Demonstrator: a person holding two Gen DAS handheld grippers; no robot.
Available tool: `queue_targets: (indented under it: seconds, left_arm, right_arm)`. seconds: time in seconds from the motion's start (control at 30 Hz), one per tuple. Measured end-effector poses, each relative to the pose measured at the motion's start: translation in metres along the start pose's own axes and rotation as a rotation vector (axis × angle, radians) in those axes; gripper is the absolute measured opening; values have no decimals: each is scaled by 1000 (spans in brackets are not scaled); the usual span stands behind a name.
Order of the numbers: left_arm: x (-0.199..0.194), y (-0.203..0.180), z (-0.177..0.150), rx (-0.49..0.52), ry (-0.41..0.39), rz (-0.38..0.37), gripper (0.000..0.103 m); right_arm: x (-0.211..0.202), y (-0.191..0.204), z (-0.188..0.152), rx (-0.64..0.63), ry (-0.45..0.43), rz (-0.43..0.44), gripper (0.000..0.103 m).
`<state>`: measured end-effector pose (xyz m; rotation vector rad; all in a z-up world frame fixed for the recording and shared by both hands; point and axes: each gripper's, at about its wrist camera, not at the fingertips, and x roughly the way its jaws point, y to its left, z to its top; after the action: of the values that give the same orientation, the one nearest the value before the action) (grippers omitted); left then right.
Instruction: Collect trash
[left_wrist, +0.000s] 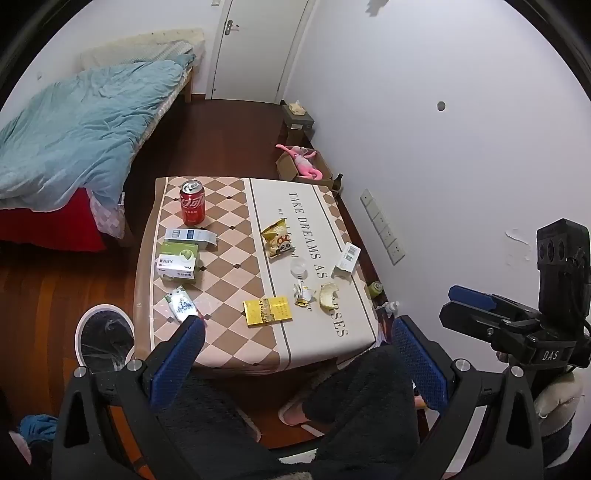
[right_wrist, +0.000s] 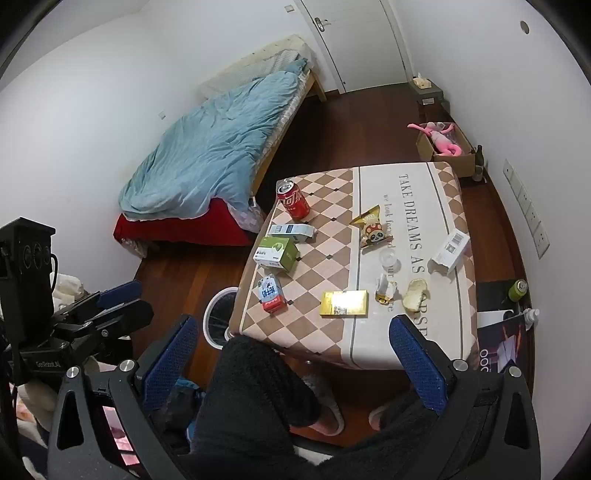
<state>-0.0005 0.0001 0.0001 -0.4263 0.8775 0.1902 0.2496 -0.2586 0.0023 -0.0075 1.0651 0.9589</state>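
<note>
While both the left tool and right tool hang spread wide and empty, the scraps look light; the can is stiff and slick, best pinched across its sides; the wrapper crumples anywhere.

Trash bin half hidden by table; box print too small.

A home bedroom: bed, door, littered table.
</note>
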Motion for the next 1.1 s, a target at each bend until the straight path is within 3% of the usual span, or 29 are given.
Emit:
queue_targets:
  seconds: [0.53, 1.1]
  left_arm:
    - [8, -3, 0, -10, -7, -45, 103]
    - [10, -5, 1, -9, -13, -56, 103]
  right_arm:
    - [0, 1, -11, 8, -1, 11, 103]
    - [-2, 4, -1, 9, 1, 12, 103]
